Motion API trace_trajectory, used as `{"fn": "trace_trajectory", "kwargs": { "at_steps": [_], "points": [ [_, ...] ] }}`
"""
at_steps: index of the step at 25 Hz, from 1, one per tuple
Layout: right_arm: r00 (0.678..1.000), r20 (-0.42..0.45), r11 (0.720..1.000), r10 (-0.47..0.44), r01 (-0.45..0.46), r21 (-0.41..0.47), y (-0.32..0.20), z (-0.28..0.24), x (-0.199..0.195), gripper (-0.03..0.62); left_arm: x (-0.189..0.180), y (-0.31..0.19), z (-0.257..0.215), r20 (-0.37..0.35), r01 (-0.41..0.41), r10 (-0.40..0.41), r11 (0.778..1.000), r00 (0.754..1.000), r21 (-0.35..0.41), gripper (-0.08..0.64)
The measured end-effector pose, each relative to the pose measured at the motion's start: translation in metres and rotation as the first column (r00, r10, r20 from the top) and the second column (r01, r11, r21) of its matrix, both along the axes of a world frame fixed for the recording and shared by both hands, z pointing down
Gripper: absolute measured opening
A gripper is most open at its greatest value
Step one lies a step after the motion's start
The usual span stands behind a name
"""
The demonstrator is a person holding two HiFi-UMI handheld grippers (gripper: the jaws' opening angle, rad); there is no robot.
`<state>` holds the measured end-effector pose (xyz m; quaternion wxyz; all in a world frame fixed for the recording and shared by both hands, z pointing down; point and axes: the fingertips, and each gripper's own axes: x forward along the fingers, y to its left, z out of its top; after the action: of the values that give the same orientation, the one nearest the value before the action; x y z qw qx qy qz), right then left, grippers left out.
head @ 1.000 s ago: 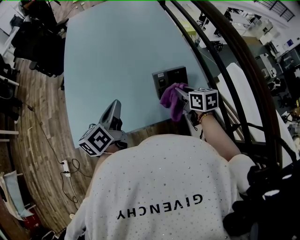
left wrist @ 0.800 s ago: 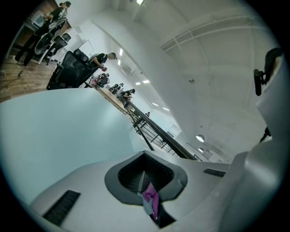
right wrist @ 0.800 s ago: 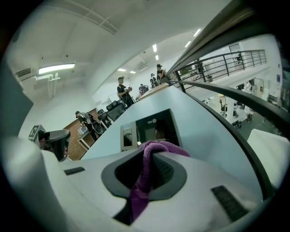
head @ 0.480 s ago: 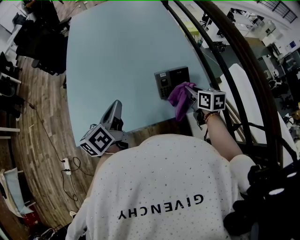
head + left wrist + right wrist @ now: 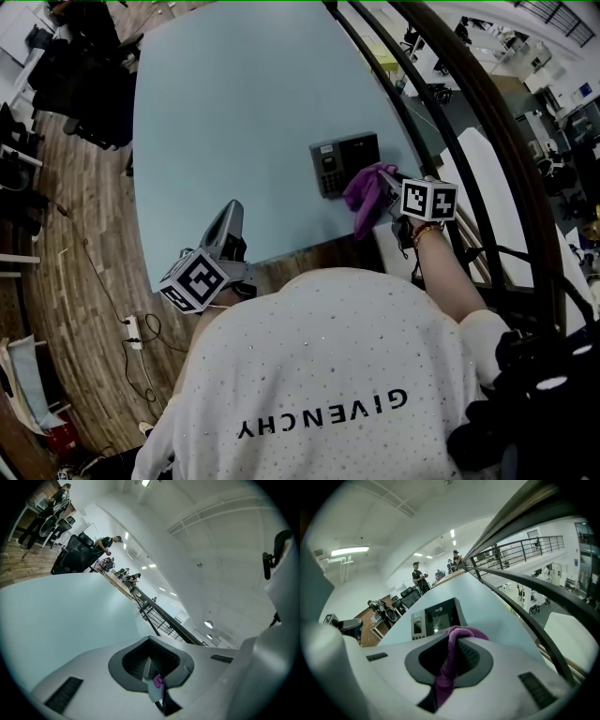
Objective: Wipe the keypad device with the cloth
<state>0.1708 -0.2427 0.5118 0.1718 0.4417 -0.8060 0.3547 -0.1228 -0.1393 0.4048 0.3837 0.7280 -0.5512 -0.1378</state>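
The dark keypad device (image 5: 339, 161) is mounted on a pale blue panel (image 5: 234, 112); in the right gripper view the keypad device (image 5: 436, 617) shows a small keypad at its left and a dark screen. My right gripper (image 5: 386, 190) is shut on a purple cloth (image 5: 366, 195), which hangs at the device's lower right corner. The cloth (image 5: 451, 658) drapes over and between the jaws of my right gripper (image 5: 452, 654). My left gripper (image 5: 229, 217) is held low at the panel's lower left, away from the device. Its jaws (image 5: 152, 676) look closed, with a small pale and purple scrap between them.
A dark handrail (image 5: 487, 131) with thin bars runs along the panel's right side. Wooden floor (image 5: 66, 244) lies to the left, with office chairs (image 5: 80, 56) and a power strip (image 5: 131, 335). A black bag (image 5: 530, 403) sits at lower right. People stand far off (image 5: 417, 576).
My right gripper has carried the purple cloth to the right across the keypad device, from its lower middle to its lower right corner. The left gripper has stayed put.
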Motion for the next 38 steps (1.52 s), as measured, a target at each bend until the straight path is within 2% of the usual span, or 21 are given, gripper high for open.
{"fn": "trace_trajectory", "kwargs": {
  "at_steps": [4, 7, 10, 12, 18, 25, 38],
  "points": [
    [0.999, -0.037, 1.0, -0.009, 0.008, -0.014, 0.003, -0.002, -0.009, 0.026, 0.003, -0.003, -0.001, -0.001, -0.007, 0.007, 1.0, 1.0, 0.005, 0.003],
    [0.993, -0.049, 0.995, -0.103, 0.102, -0.01, 0.011, -0.002, -0.033, 0.026, 0.003, -0.005, -0.001, -0.004, -0.006, 0.007, 1.0, 1.0, 0.011, 0.003],
    [0.972, -0.031, 0.972, -0.233, 0.233, -0.01, 0.025, -0.005, -0.067, 0.026, 0.0, -0.004, 0.0, -0.004, 0.001, -0.001, 1.0, 1.0, 0.012, 0.003],
    [0.955, -0.05, 0.956, -0.293, 0.293, -0.011, 0.032, -0.005, -0.081, 0.026, -0.002, -0.002, 0.0, -0.002, 0.006, -0.006, 1.0, 1.0, 0.009, 0.003],
    [0.911, -0.075, 0.914, -0.405, 0.405, -0.009, 0.054, -0.004, -0.114, 0.026, -0.01, 0.011, -0.001, -0.002, 0.032, -0.032, 0.999, 0.999, 0.003, 0.003],
    [0.898, -0.121, 0.904, -0.424, 0.427, 0.001, 0.064, 0.009, -0.129, 0.026, -0.022, 0.024, -0.003, 0.002, 0.061, -0.061, 0.998, 0.998, -0.002, 0.003],
    [0.947, -0.088, 0.951, -0.309, 0.31, -0.009, 0.045, 0.017, -0.09, 0.026, -0.023, 0.02, 0.002, 0.024, 0.06, -0.059, 0.998, 0.998, -0.01, 0.003]
  ]
}}
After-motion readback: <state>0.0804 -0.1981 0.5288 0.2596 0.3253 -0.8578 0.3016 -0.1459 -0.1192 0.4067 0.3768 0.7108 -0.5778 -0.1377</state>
